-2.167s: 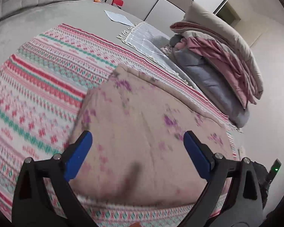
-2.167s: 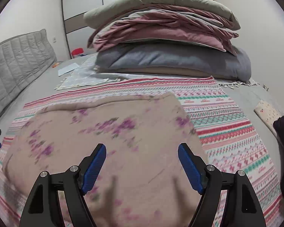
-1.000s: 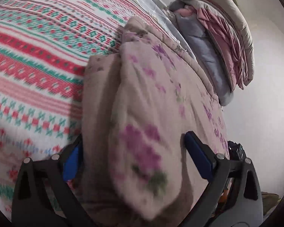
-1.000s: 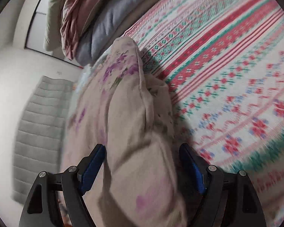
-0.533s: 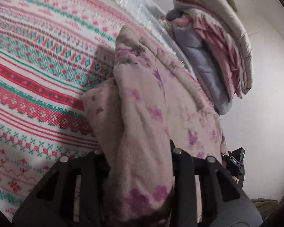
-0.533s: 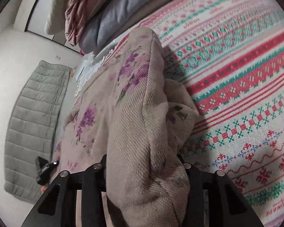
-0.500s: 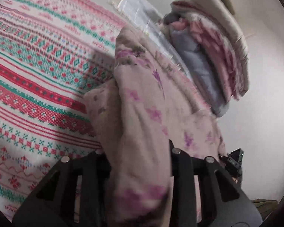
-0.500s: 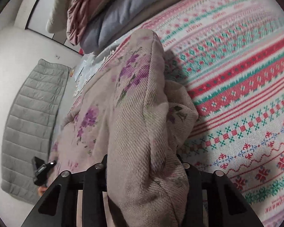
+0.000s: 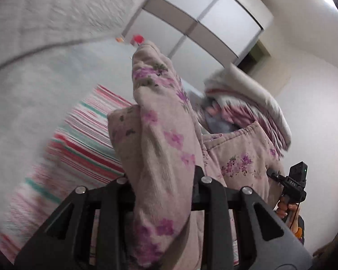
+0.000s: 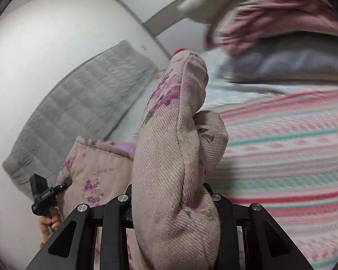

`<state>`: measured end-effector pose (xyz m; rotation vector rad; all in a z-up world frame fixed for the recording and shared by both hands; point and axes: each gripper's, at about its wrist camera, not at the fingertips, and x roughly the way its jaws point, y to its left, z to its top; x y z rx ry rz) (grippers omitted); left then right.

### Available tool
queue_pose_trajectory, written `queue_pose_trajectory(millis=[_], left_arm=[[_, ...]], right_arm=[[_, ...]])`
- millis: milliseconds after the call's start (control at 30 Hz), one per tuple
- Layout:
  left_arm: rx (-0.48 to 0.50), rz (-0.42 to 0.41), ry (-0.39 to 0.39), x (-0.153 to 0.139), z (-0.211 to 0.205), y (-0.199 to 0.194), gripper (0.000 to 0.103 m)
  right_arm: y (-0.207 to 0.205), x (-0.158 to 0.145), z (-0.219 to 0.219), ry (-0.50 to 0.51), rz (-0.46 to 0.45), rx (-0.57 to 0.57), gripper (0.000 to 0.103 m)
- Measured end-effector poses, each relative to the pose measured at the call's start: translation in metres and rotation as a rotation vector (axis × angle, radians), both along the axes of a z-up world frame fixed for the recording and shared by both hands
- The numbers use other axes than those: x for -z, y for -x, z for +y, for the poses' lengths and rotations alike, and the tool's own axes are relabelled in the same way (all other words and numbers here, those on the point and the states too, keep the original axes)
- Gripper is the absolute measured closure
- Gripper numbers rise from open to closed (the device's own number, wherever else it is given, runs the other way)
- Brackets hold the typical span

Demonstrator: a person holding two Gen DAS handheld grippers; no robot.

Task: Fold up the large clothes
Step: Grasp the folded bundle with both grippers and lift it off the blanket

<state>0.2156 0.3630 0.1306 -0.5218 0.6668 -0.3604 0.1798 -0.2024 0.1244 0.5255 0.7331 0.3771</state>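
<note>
Two corners pinched, one per hand, so this looks like the lift part of a fold on the floral padded garment [image 9: 162,148]. The left hand-held gripper [image 9: 163,180] has a thick bunch of that pinkish fabric squeezed between its jaws, and they're tightening on it a touch more; the cloth stands up ahead of the fingers and spills down both sides. Same story for the right hand-held gripper [image 10: 171,193]: jaws closing in on a fat roll of the same garment, with the seam edge running up in front of it. In each wrist view the other unit shows off to the side, with more of the garment hanging between the two, so the piece seems to be held up off the striped blanket [image 10: 293,153] rather than lying flat. That blanket is below and beyond the grippers, and the stack of folded bedding [image 10: 281,33] sits further ahead, past the held corners. My guess for the next move: carry both corners forward together, keep the edge taut and level between the hands, then lay it over the far edge. If one hand leads, the fold will probably go crooked.
</note>
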Motion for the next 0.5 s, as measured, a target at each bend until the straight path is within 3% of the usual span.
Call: queue_pose_trajectory(millis=[167,267,300,367,400,467,500], left_arm=[[-0.212,-0.083,-0.039,-0.02,0.105,0.05,0.072],[-0.327,-0.071,-0.061,0.001,0.147,0.067,0.065],[-0.369,-0.038,-0.087,0.018,0.159,0.069,0.061],[-0.48,0.082,-0.183,0.067,0.181,0.064,0.042],[-0.519,0.145,-0.233,0.092,0.192,0.062,0.04],[-0.574,0.333,-0.308,0.152,0.209,0.045,0.038],[-0.576,0.379,-0.293,0.181,0.218,0.042,0.036]], right_arm=[[-0.069,-0.009,0.115,-0.066,-0.057,-0.17,0.07],[-0.108,0.004,0.175,-0.076,-0.05,-0.239,0.067],[-0.121,0.013,0.192,-0.07,-0.035,-0.253,0.064],[-0.149,0.047,0.23,-0.002,0.03,-0.255,0.052],[-0.159,0.061,0.243,0.055,0.056,-0.243,0.048],[-0.173,0.103,0.271,0.277,0.131,-0.19,0.046],[-0.177,0.126,0.281,0.409,0.176,-0.161,0.046]])
